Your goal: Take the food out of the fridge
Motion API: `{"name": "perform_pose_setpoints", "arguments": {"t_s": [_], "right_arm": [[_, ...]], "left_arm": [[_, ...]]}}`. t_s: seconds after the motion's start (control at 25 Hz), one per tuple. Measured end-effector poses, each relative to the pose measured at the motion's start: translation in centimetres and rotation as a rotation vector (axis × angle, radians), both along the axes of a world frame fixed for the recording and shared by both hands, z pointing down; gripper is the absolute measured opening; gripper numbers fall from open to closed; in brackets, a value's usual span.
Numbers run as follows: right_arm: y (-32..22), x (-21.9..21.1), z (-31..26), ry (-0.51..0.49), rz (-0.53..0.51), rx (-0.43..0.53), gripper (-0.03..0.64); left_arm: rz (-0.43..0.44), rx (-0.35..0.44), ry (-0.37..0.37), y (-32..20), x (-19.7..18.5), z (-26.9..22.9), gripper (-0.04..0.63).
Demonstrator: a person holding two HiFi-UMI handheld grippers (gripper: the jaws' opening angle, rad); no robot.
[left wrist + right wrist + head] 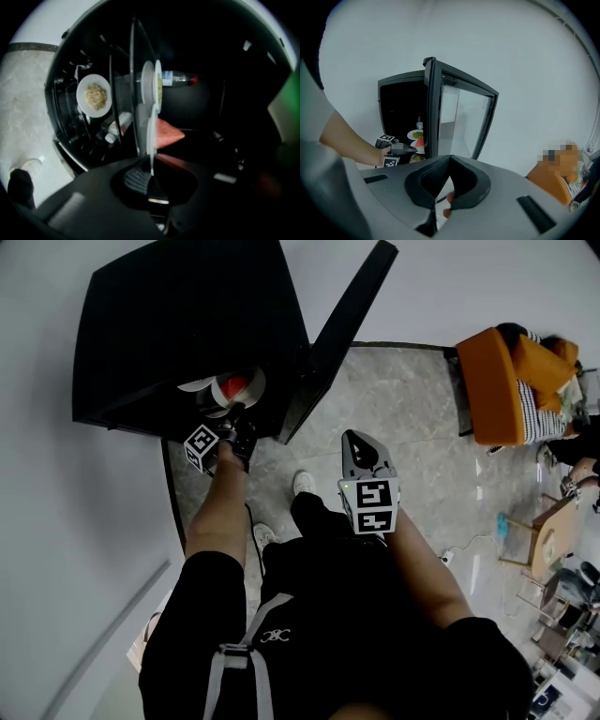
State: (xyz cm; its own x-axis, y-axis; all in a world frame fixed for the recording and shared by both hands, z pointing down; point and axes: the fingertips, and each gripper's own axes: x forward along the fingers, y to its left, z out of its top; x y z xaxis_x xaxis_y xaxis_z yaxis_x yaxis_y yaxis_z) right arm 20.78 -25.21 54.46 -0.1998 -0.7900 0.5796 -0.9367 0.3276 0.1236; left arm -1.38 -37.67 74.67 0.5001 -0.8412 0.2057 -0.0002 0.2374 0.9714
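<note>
Left jaws: the left gripper (151,180) is almost closed; its pads pinch the thin white rim of the watermelon plate (151,133).
Right jaws: the right gripper (449,165) has its jaws pressed together with nothing between them. It hangs in front of the person's body, well apart from the fridge.
Held thing: the plate is seen from its edge, with the red watermelon slice (168,134) on it. It is inside the fridge and seems to rest on a shelf.
Other food: a plate of green food (158,86) stands just beside it, a plate of grains (94,95) is on another level, and a bottle (176,78) stands deeper in.
Fridge: the black fridge (187,315) is low on the floor and its glass door (342,334) stands open.
Step in hand: I judge it is the grasp on the first plate; no food appears outside.
Next move: draw the plate straight out through the opening and keep it level. The hold is on one edge only, so the plate may tip and the slice may slide.
</note>
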Motion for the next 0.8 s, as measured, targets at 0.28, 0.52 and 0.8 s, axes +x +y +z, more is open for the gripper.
{"name": "perform_pose_setpoints", "arguments": {"t_s": [0.28, 0.52, 0.8], "right_arm": [[0.2, -1.2, -0.4, -0.022, -0.014, 0.009, -0.011], [0.3, -3.3, -1.1, -0.037, -0.042, 0.03, -0.011], [0.5, -6.7, -2.0, -0.087, -0.069, 0.058, -0.011]], "left_arm": [[0.027, 0.001, -0.023, 2.5, -0.2, -0.3, 0.011], [0.079, -0.019, -0.031, 6.6, 0.1, -1.0, 0.011], [0.096, 0.007, -0.04, 11.4, -2.0, -4.3, 0.011]]}}
